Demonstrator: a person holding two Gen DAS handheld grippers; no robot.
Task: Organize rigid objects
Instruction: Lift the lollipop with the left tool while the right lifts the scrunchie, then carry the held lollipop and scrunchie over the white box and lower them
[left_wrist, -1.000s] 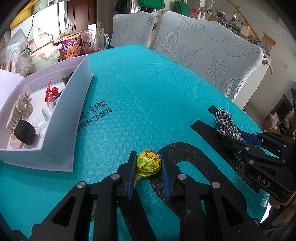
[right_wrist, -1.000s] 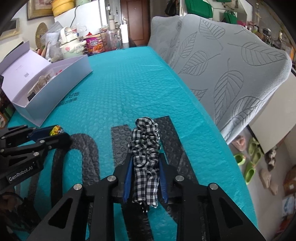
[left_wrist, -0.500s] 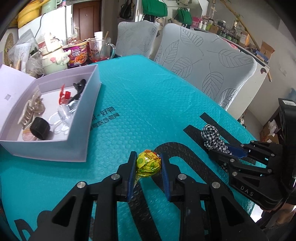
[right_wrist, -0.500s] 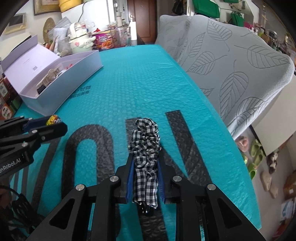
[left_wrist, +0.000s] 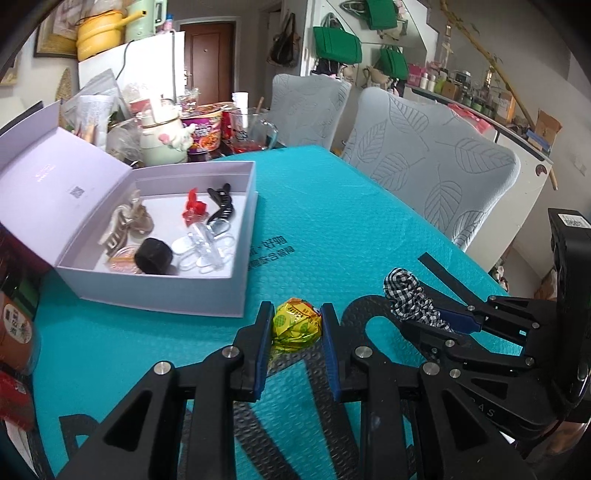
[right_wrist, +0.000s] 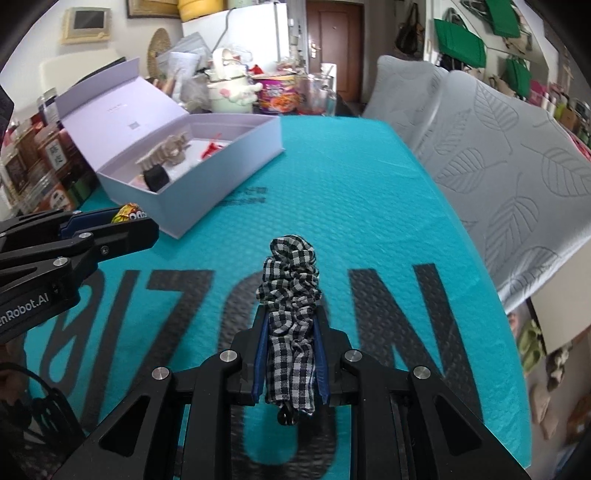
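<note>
Grippers are both carrying loads above the teal table (left_wrist: 332, 206): left gripper (left_wrist: 296, 326) clamping a lollipop (left_wrist: 295, 325), right gripper (right_wrist: 289, 343) pinching a checked scrunchie (right_wrist: 290, 295); each should be crossing the lilac box (left_wrist: 155, 295) near wall before opening.

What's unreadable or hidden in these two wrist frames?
- lollipop stick: left wrist view, hidden behind the left gripper fingers; right wrist view shows only a sliver of wrapper.
- scrunchie lower end: right wrist view, tucked inside the right gripper.
- Small print on the box lid: both views, too small to read.
</note>
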